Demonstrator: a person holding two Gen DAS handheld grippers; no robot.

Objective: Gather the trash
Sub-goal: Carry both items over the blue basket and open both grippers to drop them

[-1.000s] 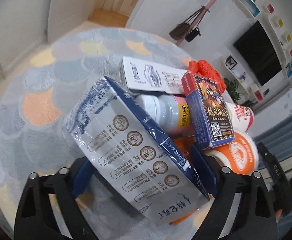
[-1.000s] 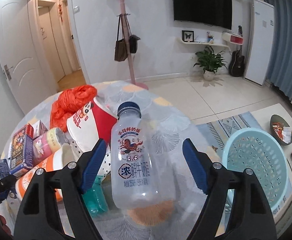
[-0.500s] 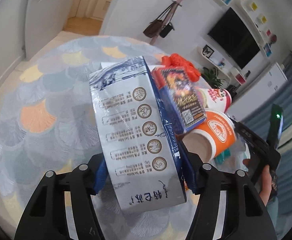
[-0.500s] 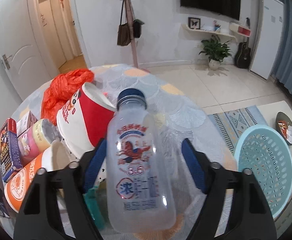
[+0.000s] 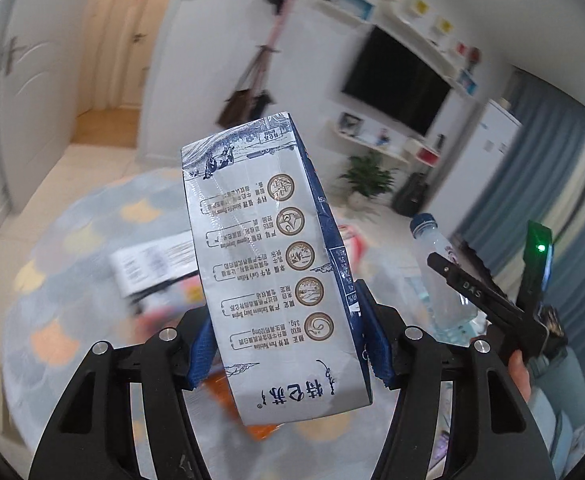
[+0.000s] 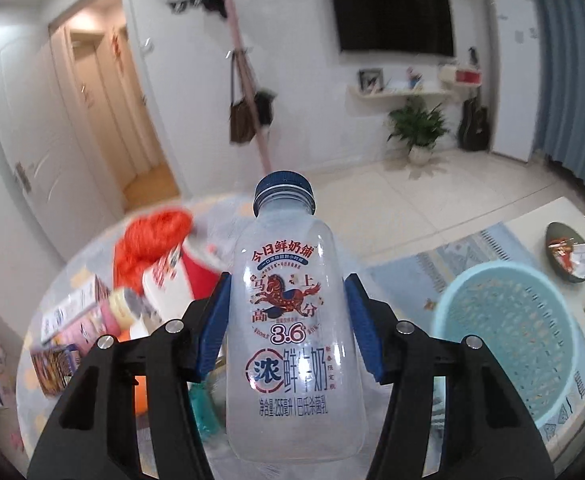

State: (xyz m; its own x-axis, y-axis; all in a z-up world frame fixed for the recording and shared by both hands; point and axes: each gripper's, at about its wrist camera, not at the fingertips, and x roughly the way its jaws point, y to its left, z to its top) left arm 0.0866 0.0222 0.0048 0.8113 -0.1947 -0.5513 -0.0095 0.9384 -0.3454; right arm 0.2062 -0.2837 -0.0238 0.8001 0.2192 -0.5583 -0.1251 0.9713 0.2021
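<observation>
My left gripper is shut on a silver and blue milk carton and holds it upright above the round table. My right gripper is shut on a clear plastic milk bottle with a blue cap and holds it upright above the table; the bottle also shows at the right of the left wrist view. Trash lies on the table: an orange plastic bag, a red and white paper cup, a pink bottle and small boxes.
A light blue basket stands on the floor to the right of the table, on a patterned rug. A low white table with a dark dish is at the far right. A coat stand rises behind the table.
Both grippers have risen and tilted up. The carton and the bottle are lifted off the table, and the trash pile has dropped lower in both views.
</observation>
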